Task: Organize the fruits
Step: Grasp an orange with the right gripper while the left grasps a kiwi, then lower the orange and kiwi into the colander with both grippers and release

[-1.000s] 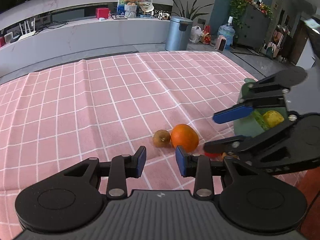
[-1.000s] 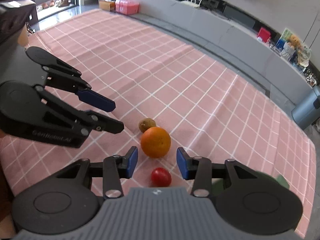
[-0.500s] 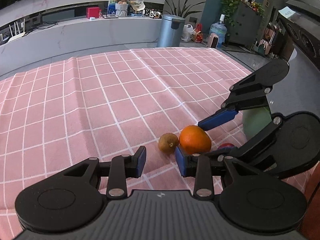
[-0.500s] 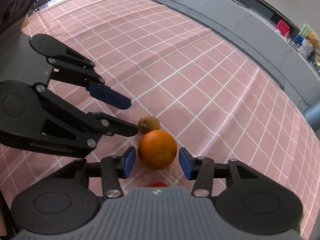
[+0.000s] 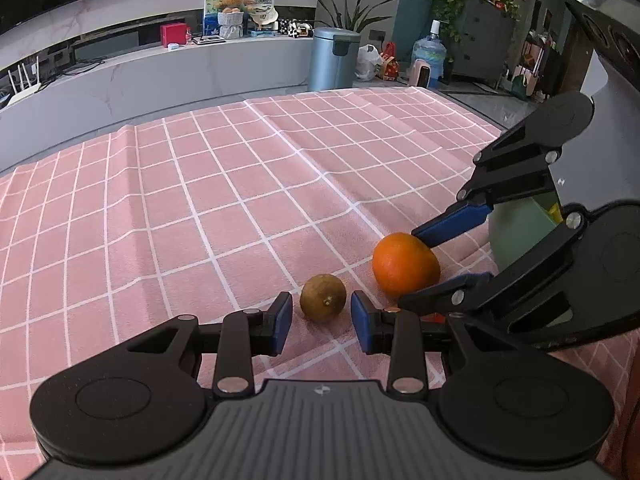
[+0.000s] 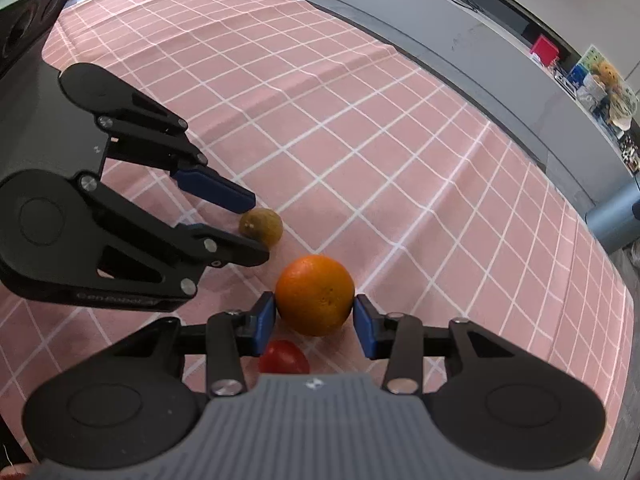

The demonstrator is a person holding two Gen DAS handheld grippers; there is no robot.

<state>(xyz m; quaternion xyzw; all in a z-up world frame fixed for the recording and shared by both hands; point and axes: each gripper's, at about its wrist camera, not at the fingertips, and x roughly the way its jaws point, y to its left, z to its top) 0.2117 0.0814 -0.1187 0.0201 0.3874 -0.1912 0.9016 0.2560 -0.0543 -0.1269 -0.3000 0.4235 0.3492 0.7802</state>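
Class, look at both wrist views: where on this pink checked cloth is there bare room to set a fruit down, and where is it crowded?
Free: the cloth beyond the kiwi toward the grey ledge. Crowded: around the orange, the tomato and both grippers.

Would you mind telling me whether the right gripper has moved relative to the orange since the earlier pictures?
Yes. The right gripper has advanced toward the orange, which lay ahead of its fingertips a second ago; its jaws have just been closing and now flank the orange, pads at its sides.

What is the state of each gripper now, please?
Left gripper: open, jaws just closing around small round brown fruit, not touching.
Right gripper: jaws just closed onto round orange fruit, gripping both sides.
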